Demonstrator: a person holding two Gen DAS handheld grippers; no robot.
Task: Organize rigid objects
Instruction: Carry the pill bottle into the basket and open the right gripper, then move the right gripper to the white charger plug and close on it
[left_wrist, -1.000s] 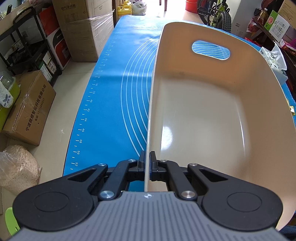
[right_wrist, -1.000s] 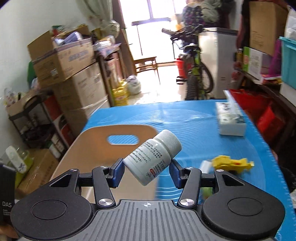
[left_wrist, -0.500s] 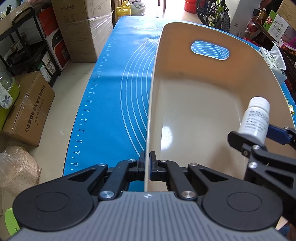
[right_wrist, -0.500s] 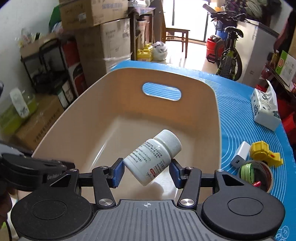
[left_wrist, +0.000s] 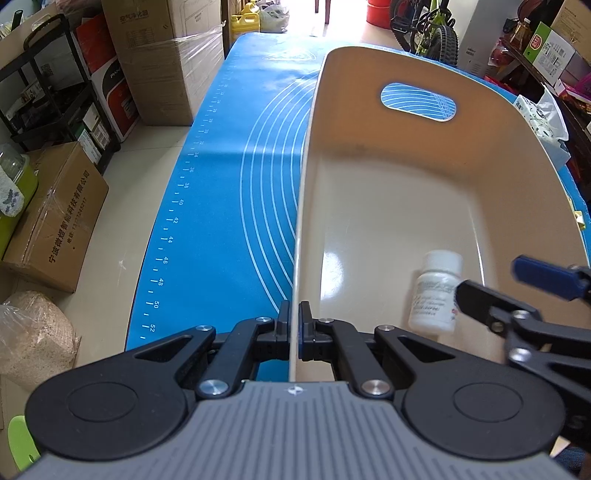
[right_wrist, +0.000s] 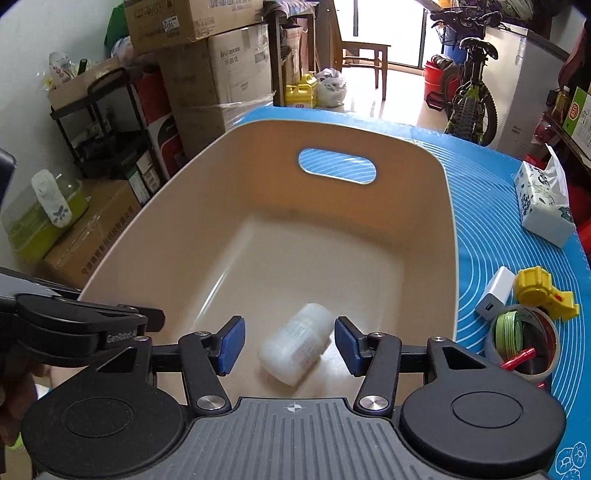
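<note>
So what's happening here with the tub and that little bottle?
A person is sorting small items into a beige plastic tub on a blue mat. The left tongs are clamped on the tub's rim. The right tongs are open, and the white plastic pill bottle is blurred between the pads, inside the tub.

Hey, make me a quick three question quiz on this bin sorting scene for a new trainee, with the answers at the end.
1. True or false: the right hand-held gripper grips the white pill bottle.
2. What does the left hand-held gripper clamp? A) tissue pack B) beige bin wall C) tape roll
3. Fill in: the bottle is blurred inside the ____.

Key: 1 false, its jaws are open. 2 B. 3 bin.
</note>
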